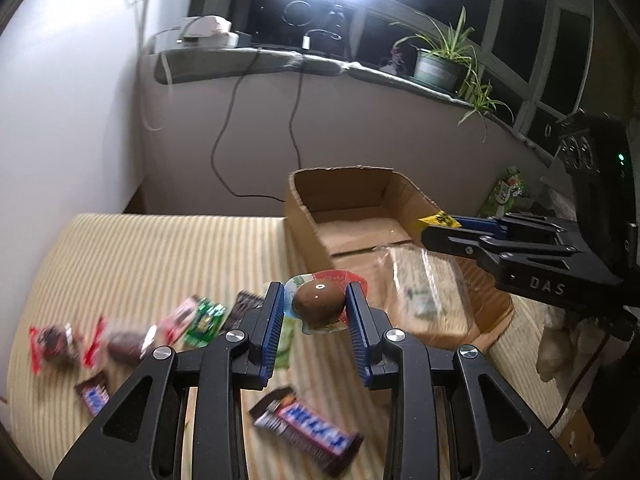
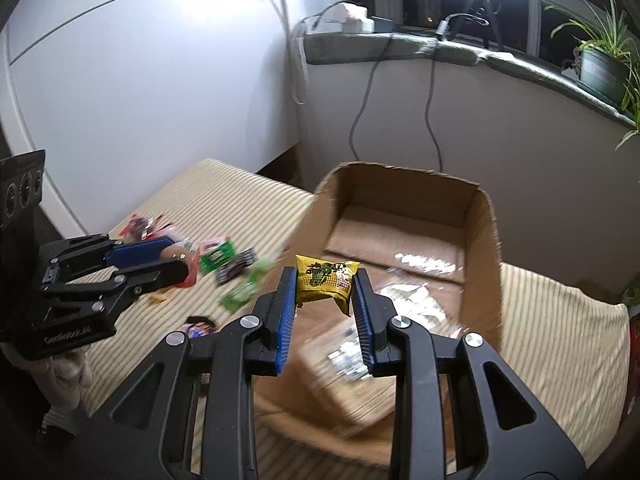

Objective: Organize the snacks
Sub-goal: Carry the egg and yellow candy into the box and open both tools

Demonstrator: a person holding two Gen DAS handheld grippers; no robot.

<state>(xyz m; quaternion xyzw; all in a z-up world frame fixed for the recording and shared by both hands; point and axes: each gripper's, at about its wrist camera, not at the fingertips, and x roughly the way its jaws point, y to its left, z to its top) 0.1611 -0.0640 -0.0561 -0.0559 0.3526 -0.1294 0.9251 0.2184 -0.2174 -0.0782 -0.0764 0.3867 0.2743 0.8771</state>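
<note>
My left gripper is shut on a chocolate egg pack, a brown egg half in a white and red wrapper, held above the striped cloth near the cardboard box. My right gripper is shut on a small yellow snack packet, raised over the near edge of the same box. In the left wrist view the right gripper comes in from the right with the yellow packet at its tip. From the right wrist the left gripper shows at the left, holding the egg pack.
Several wrapped snacks lie on the striped cloth: chocolate bars, a green packet, red wrappers. Clear plastic packets lie inside the box. Behind are a windowsill with hanging cables, a potted plant and a bright lamp.
</note>
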